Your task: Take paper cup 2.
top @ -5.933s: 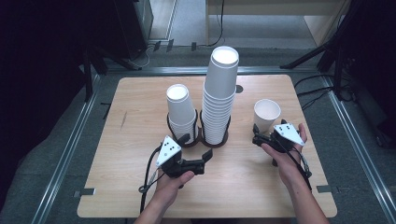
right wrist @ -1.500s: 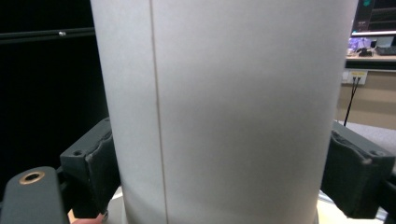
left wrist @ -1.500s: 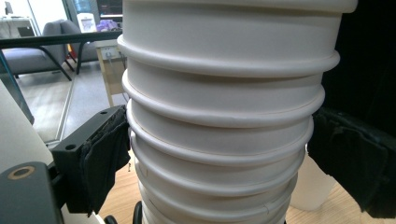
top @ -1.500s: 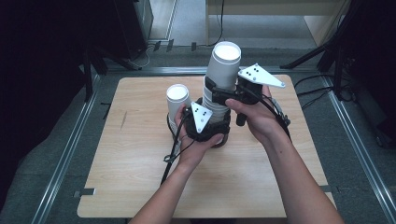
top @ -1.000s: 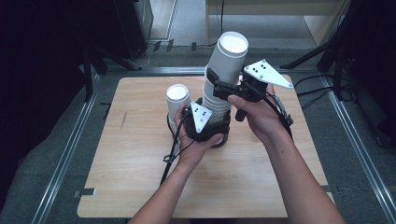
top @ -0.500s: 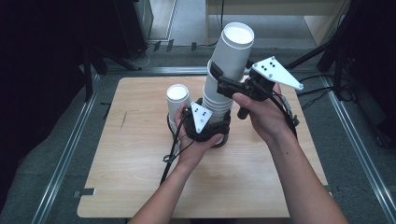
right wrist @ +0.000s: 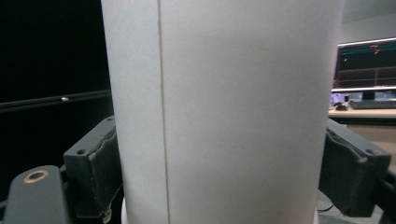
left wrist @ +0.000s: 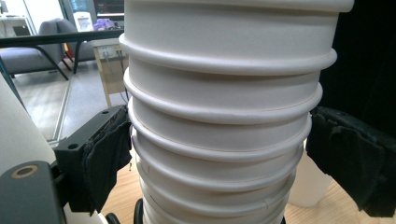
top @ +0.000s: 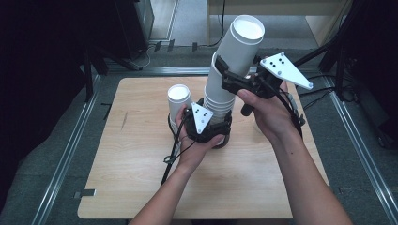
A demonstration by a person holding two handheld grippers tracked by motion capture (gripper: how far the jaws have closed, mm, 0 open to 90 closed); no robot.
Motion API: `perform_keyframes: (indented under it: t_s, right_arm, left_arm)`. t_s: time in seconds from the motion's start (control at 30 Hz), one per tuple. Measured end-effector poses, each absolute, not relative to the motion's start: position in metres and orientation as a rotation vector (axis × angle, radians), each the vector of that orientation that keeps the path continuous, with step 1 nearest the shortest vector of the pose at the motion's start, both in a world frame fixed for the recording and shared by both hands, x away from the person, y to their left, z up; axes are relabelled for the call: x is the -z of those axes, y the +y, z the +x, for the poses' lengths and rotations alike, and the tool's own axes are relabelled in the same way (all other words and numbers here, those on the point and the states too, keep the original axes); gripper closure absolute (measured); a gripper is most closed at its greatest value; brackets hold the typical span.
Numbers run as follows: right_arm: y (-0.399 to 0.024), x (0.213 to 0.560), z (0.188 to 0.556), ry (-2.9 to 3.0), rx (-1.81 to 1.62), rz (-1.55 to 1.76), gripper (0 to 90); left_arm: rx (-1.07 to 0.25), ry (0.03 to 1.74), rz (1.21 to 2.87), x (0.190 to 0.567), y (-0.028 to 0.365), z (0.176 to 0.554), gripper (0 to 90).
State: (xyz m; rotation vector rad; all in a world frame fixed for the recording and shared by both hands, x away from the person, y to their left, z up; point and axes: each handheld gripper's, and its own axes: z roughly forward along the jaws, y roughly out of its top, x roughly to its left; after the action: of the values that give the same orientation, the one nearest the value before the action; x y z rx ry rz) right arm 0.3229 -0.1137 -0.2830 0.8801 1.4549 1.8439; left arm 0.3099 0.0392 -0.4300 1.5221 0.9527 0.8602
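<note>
High view: we clamp the tall cup stack low down near its base with the left gripper, both pads pressed to the rims at mid-table, while the right gripper pinches the top cup, which leans right, partly drawn out of the stack. We judge that the step in hand is pulling that cup free, so the next move calls for a straight lift along the lean with the left grip firm, lest lower cups follow. A short stack stands just left; we can read no brand or writing on the cups.
</note>
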Motion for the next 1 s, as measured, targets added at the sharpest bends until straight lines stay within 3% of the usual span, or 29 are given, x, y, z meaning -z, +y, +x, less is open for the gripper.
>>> perform_keyframes:
  t_s: [0.57, 1.0]
  right_arm:
    - [-0.144, 0.272, 0.310, 1.365, -1.849, 0.888, 12.8]
    - [-0.161, 0.291, 0.297, 1.362, -1.793, 0.886, 12.6]
  left_arm:
    - [-0.858, 0.956, 1.523, 0.430, 0.039, 0.310, 7.4]
    - [-0.855, 0.952, 1.528, 0.429, 0.040, 0.306, 7.3]
